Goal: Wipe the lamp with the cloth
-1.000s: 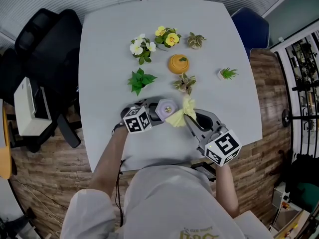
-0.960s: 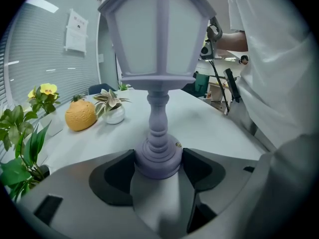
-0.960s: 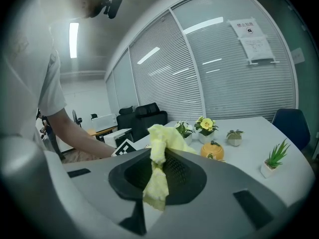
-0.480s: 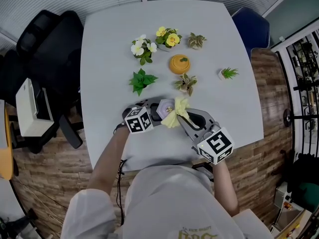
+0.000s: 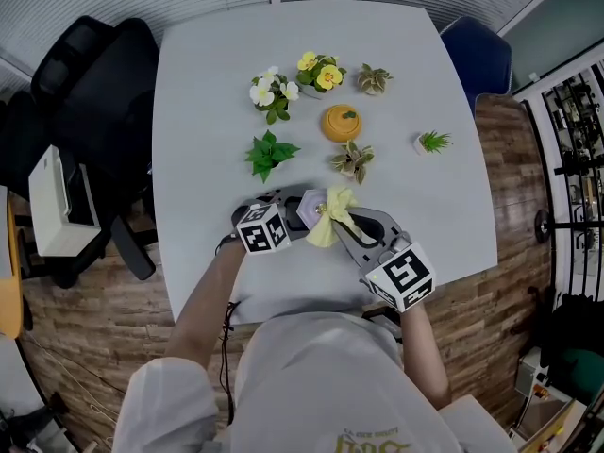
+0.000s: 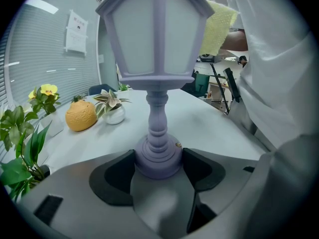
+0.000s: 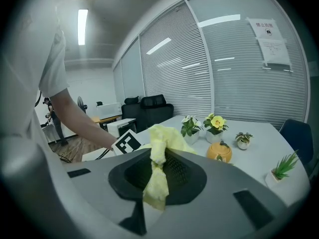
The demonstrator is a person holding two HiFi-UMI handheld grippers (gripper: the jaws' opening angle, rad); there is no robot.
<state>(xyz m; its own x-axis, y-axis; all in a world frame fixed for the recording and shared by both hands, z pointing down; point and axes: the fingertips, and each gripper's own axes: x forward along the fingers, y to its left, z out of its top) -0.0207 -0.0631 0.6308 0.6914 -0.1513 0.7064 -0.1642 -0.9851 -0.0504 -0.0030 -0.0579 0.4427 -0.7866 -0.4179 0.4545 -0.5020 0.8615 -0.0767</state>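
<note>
Right gripper (image 7: 158,177) slid left, pinching cloth (image 7: 159,143), left gripper (image 6: 158,159) clamping lamp (image 6: 154,59)

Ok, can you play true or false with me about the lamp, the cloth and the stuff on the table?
1. The left tool grips the pale purple lantern-shaped lamp by its base. True.
2. The right tool is empty. False: it is shut on the yellow cloth.
3. The pale purple lantern-shaped lamp lies on its side. False: it stands upright.
4. An orange round ornament sits among small potted plants on the grey table. True.
</note>
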